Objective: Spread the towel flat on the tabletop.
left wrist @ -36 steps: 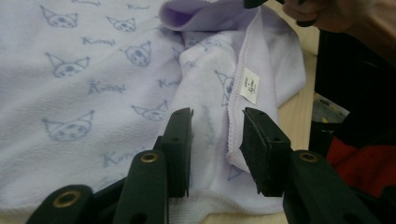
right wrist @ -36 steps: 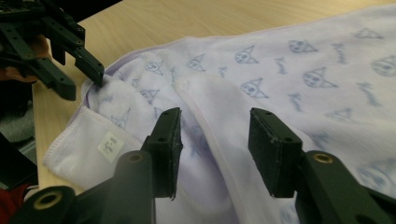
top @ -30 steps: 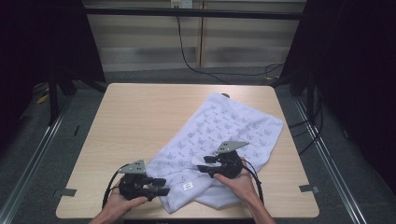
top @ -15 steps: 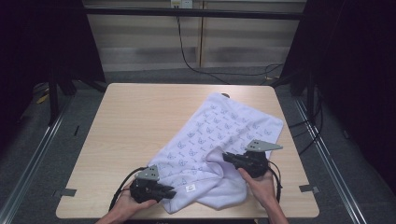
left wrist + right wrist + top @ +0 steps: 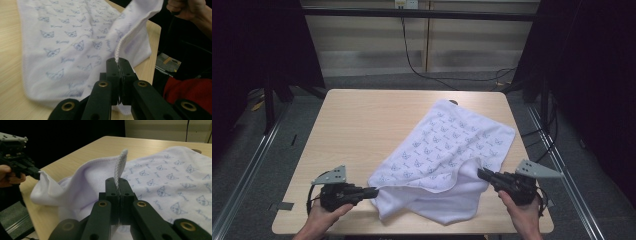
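A white towel [image 5: 452,145] printed with blue cat faces lies across the right half of the wooden table [image 5: 362,125], its near part folded over. My left gripper [image 5: 374,191] is by the near left of the towel; its jaws have just closed and are shut on the towel's hem [image 5: 117,50]. My right gripper [image 5: 480,173] is shut on the hem [image 5: 120,162] at the near right. Between the two grips the towel's edge is lifted off the table. In the right gripper view the left gripper [image 5: 37,173] holds the far corner of the fold.
Dark metal rails [image 5: 257,165] run along both sides of the table. A black cable [image 5: 417,65] hangs over the back wall. The left half of the table is bare wood. A person's hand [image 5: 187,8] shows in the left gripper view.
Both grippers have closed on the towel's near edge. The right hand has swung far to the right and the left hand a little left, stretching and lifting the edge between them.
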`<state>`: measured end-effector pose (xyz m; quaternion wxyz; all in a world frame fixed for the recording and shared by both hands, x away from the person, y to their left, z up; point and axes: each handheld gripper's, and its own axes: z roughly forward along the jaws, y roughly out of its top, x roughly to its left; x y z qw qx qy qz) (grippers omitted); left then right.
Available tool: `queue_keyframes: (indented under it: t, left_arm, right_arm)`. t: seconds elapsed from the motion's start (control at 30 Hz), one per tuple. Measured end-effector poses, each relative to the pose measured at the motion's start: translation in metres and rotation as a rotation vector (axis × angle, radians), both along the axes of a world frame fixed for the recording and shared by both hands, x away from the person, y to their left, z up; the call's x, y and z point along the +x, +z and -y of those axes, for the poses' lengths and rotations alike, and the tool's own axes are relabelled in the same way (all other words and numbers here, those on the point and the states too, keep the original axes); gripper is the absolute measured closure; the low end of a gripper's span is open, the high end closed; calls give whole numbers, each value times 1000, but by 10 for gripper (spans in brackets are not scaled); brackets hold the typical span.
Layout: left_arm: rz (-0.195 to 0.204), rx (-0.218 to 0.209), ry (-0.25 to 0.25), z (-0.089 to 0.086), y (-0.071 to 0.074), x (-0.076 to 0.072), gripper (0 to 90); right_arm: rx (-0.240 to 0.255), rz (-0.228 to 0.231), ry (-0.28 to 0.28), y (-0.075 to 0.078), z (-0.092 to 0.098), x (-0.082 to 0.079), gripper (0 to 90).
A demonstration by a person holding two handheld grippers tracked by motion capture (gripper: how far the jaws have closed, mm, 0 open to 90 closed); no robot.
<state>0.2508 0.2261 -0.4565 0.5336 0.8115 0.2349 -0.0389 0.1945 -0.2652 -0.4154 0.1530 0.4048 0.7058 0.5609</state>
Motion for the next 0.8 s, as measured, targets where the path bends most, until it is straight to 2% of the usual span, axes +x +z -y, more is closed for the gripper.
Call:
queue_keyframes:
  t: [0.03, 0.07, 0.1, 0.13, 0.17, 0.27, 0.33, 0.37, 0.4, 0.5, 0.53, 0.57, 0.7, 0.8]
  left_arm:
    - [7, 3, 8, -7, 0, -3, 884]
    - [5, 9, 13, -12, -2, -6, 884]
    - [-10, 13, 7, -15, -5, -9, 884]
    - [-17, 35, 11, -20, -10, -14, 884]
    - [-29, 47, 13, -22, -15, -18, 884]
    - [-58, 76, -12, -28, -23, -27, 883]
    - [-60, 62, -20, -32, -22, -33, 883]
    - [-57, 62, -20, -35, -21, -35, 882]
    - [-53, 59, -19, -37, -20, -38, 882]
    - [-60, 45, -32, -40, -19, -45, 869]
    - [-59, 31, -36, -41, -19, -45, 824]
    - [-76, 1, -38, -42, -18, -44, 756]
    - [-46, -20, -26, -42, -9, -32, 687]
    - [-42, 4, 20, -36, -10, -13, 656]
  right_arm:
    - [0, 0, 0, 0, 0, 0, 887]
    - [4, -3, 10, -3, 0, -8, 887]
    - [-8, -11, 21, -6, -1, -17, 887]
    - [-26, -30, 43, -17, -2, -33, 886]
    - [-26, -30, 43, -17, -2, -33, 886]
    - [-66, -71, 80, -34, -2, -58, 883]
    - [-76, -95, 118, -41, -1, -71, 869]
    - [-91, -120, 138, -44, 1, -82, 816]
    - [-91, -120, 138, -44, 1, -82, 816]
    - [-110, -145, 170, -43, 5, -92, 712]
    - [-114, -145, 166, -42, 6, -93, 686]
    - [-111, -141, 156, -39, 7, -93, 681]
    - [-71, -102, 152, -30, 11, -85, 629]
    - [-52, -87, 163, -24, 10, -81, 619]
